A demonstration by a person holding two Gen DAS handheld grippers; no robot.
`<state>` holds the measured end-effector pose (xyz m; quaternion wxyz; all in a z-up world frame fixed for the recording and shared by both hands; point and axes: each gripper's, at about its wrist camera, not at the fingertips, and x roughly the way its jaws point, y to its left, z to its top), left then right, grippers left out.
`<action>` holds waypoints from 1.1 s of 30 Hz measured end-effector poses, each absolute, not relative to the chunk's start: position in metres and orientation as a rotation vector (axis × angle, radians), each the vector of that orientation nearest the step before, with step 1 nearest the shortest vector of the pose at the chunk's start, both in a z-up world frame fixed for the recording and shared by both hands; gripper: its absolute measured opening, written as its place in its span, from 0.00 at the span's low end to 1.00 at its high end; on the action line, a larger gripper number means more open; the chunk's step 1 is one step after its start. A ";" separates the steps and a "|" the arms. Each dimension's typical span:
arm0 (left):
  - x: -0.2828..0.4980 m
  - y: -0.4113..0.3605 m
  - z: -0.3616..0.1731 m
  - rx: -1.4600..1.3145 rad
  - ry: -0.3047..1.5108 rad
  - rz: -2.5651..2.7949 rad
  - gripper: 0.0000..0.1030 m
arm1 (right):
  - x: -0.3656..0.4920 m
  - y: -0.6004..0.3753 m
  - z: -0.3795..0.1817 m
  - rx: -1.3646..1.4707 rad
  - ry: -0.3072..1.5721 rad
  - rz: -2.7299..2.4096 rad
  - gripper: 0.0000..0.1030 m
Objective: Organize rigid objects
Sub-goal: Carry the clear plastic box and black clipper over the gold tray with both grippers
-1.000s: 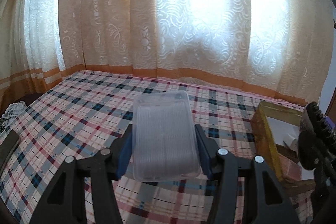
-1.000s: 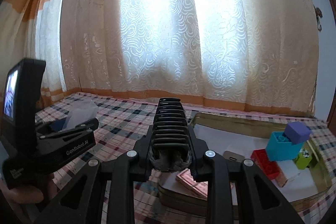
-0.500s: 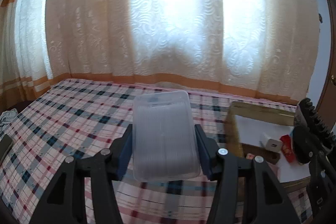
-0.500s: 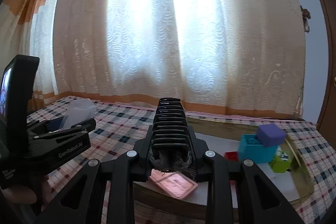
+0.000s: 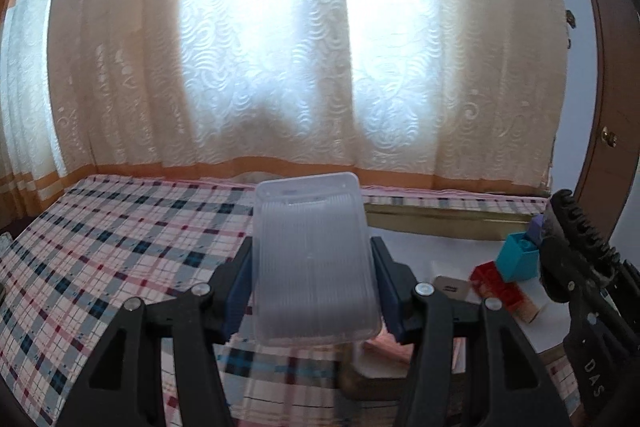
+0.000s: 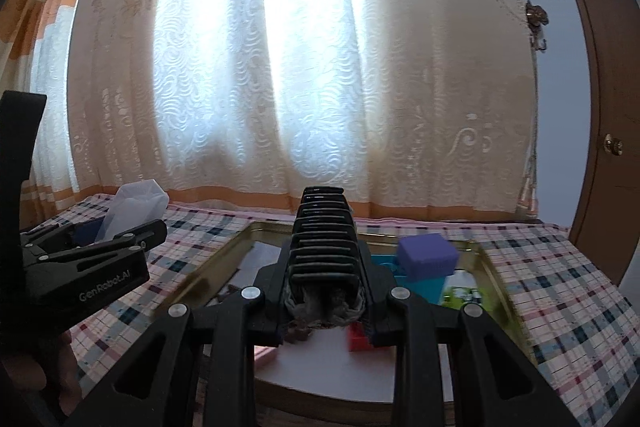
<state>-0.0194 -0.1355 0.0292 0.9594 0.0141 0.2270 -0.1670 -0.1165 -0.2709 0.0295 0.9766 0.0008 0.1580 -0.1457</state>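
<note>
My left gripper (image 5: 312,253) is shut on a clear ribbed plastic box (image 5: 316,291), held upright above the plaid cloth beside the left edge of a gold-rimmed tray (image 5: 440,217). In the right wrist view this left gripper (image 6: 120,239) with its box (image 6: 136,203) shows at the left. My right gripper (image 6: 322,267) is shut on a black ribbed object (image 6: 322,223) with grey fluff at its base. It hangs over the tray (image 6: 236,243). The left wrist view catches the black ribbed object (image 5: 576,239) at the right edge.
On the tray's white liner lie a purple block (image 6: 428,253), a teal block (image 5: 518,259), a red block (image 5: 496,287), a green piece (image 6: 460,295) and a pink card (image 6: 264,353). Curtains hang behind the bed. A brown door (image 6: 608,147) stands at the right.
Both grippers have travelled to the right with their loads. The tray has come from the right edge to below the right gripper and beside the box.
</note>
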 end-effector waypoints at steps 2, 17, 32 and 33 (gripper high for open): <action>-0.021 -0.142 0.030 0.031 0.456 -0.351 0.53 | -0.119 -0.278 0.030 0.007 0.319 -0.306 0.29; -0.032 -0.199 0.031 0.063 0.448 -0.438 0.53 | -0.141 -0.330 0.031 0.003 0.316 -0.413 0.29; -0.039 -0.228 0.032 0.074 0.454 -0.477 0.53 | -0.157 -0.356 0.035 0.003 0.299 -0.459 0.29; -0.040 -0.231 0.032 0.077 0.453 -0.479 0.53 | -0.157 -0.358 0.035 0.005 0.301 -0.462 0.29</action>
